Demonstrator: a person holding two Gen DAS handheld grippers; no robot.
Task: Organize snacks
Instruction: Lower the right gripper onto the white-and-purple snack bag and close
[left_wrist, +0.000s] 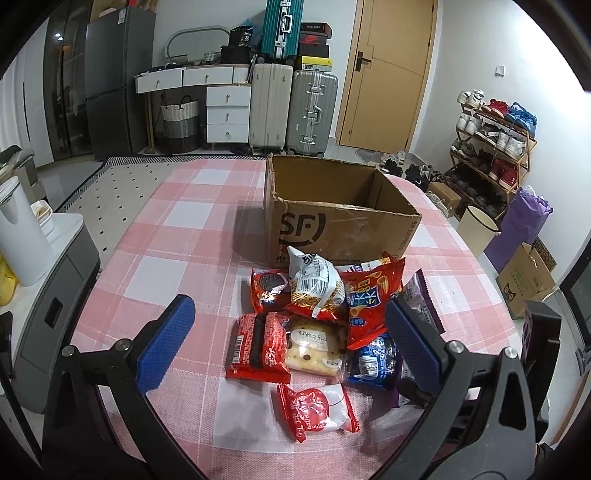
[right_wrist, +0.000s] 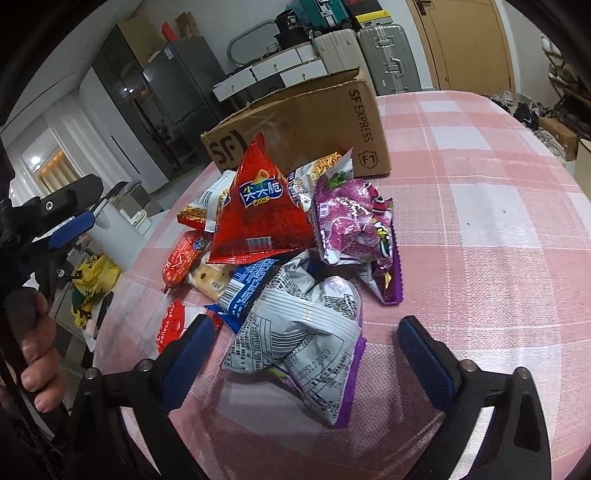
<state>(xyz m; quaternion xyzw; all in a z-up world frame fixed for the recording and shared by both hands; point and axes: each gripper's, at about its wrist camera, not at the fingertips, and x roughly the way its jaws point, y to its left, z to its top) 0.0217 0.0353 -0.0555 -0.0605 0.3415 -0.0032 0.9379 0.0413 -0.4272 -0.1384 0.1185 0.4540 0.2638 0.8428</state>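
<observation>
A pile of snack packets lies on the pink checked tablecloth in front of an open, empty-looking SF cardboard box, which also shows in the right wrist view. My left gripper is open above the pile's near side, over a red biscuit pack and a cream bread pack. A red-and-white packet lies nearest. My right gripper is open, its fingers either side of a grey-and-purple packet. A red triangular crisp bag and a purple bag sit behind.
The table's left edge borders a grey cabinet with a white kettle. Suitcases, drawers and a door stand beyond the table. A shoe rack and boxes are on the right. The left gripper appears in the right wrist view.
</observation>
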